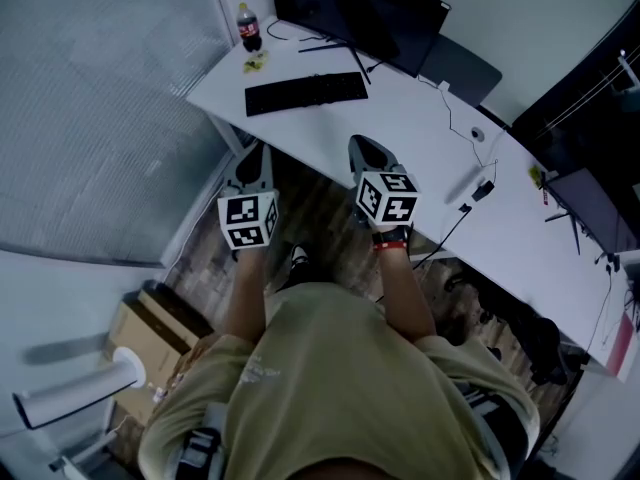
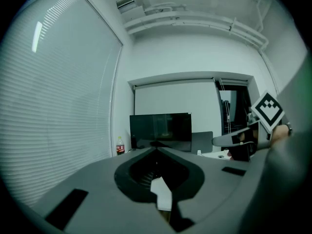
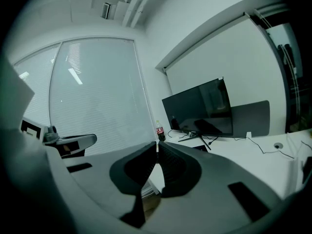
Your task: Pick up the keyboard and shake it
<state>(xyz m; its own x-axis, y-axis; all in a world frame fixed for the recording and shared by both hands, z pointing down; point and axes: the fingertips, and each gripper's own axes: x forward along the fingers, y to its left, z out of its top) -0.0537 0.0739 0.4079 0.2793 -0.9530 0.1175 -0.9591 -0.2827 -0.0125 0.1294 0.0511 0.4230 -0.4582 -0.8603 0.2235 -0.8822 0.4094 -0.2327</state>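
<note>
The black keyboard lies on the white desk, in front of a dark monitor. Both grippers are held short of the desk's near edge, over the floor and apart from the keyboard. My left gripper is shut with nothing in it, its jaw tips meeting below the monitor. My right gripper is also shut and empty, its tips together. In the right gripper view a dark sliver of the keyboard shows past the jaws. In the left gripper view the jaws hide the keyboard.
A cola bottle stands at the desk's far left corner by the window blinds. Cables and a second screen lie on the desk to the right. A cardboard box sits on the floor at left, and dark bags under the desk.
</note>
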